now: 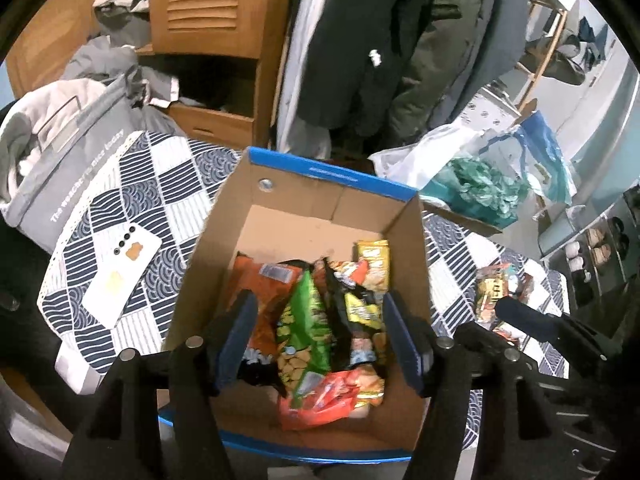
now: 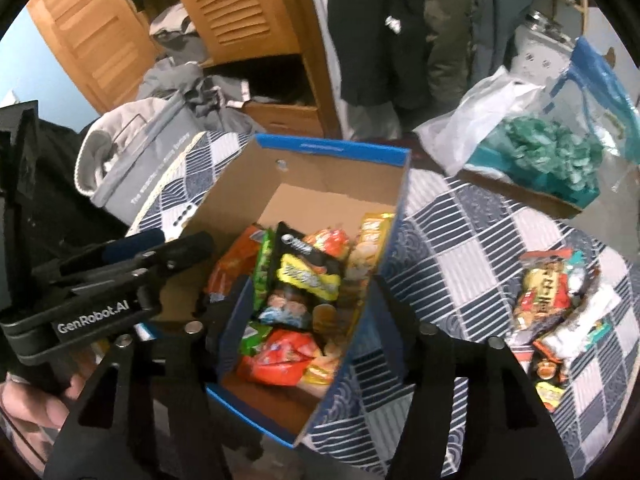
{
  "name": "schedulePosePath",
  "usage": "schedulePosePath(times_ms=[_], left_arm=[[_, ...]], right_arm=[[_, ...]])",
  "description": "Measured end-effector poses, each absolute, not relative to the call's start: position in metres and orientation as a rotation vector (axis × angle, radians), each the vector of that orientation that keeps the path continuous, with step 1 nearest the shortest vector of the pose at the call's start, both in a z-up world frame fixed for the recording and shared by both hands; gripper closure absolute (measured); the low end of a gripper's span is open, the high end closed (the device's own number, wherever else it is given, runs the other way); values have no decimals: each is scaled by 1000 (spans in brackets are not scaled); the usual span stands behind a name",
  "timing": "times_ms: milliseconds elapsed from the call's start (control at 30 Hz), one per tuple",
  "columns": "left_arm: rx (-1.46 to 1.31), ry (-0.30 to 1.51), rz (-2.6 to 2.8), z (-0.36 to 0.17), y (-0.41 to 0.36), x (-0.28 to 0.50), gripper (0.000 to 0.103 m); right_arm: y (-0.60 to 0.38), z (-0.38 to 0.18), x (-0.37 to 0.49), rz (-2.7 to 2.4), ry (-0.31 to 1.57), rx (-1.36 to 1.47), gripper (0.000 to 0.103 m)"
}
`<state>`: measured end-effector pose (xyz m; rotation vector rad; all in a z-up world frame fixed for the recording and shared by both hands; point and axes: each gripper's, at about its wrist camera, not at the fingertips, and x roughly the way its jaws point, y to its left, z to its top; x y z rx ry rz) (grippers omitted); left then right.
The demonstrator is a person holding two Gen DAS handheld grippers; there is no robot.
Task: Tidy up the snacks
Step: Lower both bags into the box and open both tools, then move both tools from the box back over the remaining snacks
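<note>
the left claw point(image 1: 316, 344) hangs over the near half of the cardboard box point(image 1: 280, 184), pointing steeply down. its jaws stand apart and nothing is pressed between them; the packets only lie below. the right claw point(image 2: 302, 316) is the same, wide apart and empty, above the same box, with its right finger outside the box wall, over the cloth.

inside the box, the snack packets point(image 1: 316, 320) are heaped in the near part: a green one on top of an orange one, then a black one with a yellow label, and a red one nearest. the far part of the box floor is bare.

on the right, well apart from the box, a small pile of loose snacks point(image 2: 556, 304) waits on the checked cloth of the worktop point(image 2: 472, 232).

i judge the next step is to fetch from that pile. it is better to send the right claw, being nearer, to take one packet by its flat edge and not the puffed middle, and to drop it into the bare far part so the heap does not spill.

further back lie a white phone point(image 1: 120, 276), a grey bag point(image 1: 76, 168) and a plastic bag point(image 2: 532, 148).
</note>
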<state>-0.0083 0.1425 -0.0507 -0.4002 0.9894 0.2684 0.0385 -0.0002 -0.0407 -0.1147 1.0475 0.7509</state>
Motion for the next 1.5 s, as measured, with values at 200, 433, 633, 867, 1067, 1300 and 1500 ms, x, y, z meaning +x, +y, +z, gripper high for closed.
schedulePosePath(times_ms=[200,433,633,867,1067,1300,1500], left_arm=[[-386,976,220,-40,122,1,37],[-343,964,180,-32,92,13,31],[-320,977,145,-32,69,25,30],[-281,1008,114,-36,36,42,28],[-238,1035,88,-44,6,60,26],[-245,1076,61,-53,-22,80,23],[-243,1102,60,-62,-36,93,23]], right_arm=[[-25,-31,41,687,1003,-130,35],[-59,-27,48,634,995,-87,33],[-88,-32,55,582,1008,-55,33],[-122,-38,65,521,1020,-18,31],[-156,-44,74,454,1030,21,28],[-198,-60,87,367,1060,64,28],[-228,-72,97,304,1080,84,28]])
